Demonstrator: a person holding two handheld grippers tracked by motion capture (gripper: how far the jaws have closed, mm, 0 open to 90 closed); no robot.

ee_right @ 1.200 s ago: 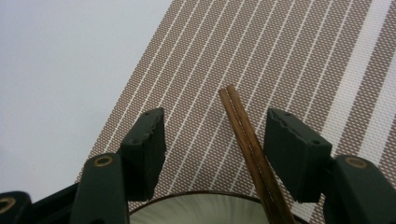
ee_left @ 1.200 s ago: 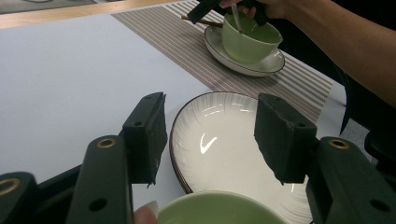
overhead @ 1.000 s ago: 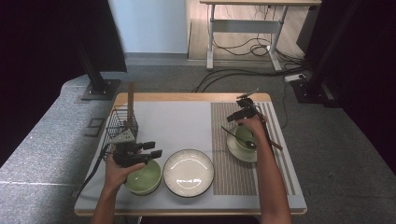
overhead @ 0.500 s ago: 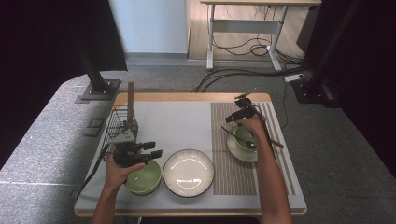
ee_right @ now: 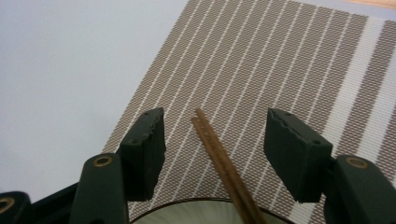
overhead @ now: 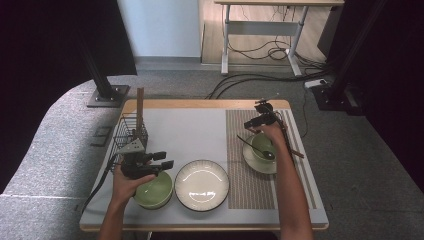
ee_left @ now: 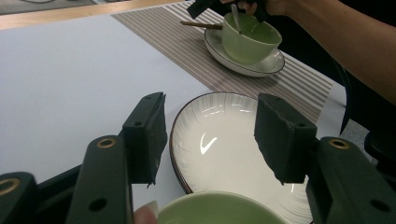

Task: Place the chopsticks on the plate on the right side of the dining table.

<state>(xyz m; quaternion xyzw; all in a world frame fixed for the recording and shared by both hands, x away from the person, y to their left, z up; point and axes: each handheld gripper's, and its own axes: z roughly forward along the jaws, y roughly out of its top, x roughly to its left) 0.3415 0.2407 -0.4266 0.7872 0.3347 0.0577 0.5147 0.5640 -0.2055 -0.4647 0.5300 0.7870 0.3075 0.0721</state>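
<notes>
My left gripper (overhead: 165,160) (ee_left: 210,126) is open and hovers over the near rim of a green bowl (overhead: 154,190) (ee_left: 219,210) at the front left. Beyond its jaws lies a white plate (overhead: 201,185) (ee_left: 219,154). My right gripper (overhead: 250,125) (ee_right: 215,140) is open just behind a green cup (overhead: 263,149) (ee_left: 250,37) on a saucer (overhead: 252,162) (ee_left: 261,70). A pair of brown chopsticks (ee_right: 219,158) (overhead: 247,142) lies between its jaws, leaning over the saucer's rim onto the striped mat (overhead: 250,190) (ee_right: 280,56). A spoon (ee_left: 237,18) stands in the cup.
A wire basket (overhead: 129,135) with a wooden upright (overhead: 140,107) stands at the table's left, just behind my left hand. Thin brown sticks (overhead: 292,140) lie along the mat's right side. The grey table cover (overhead: 190,130) is bare behind the plate.
</notes>
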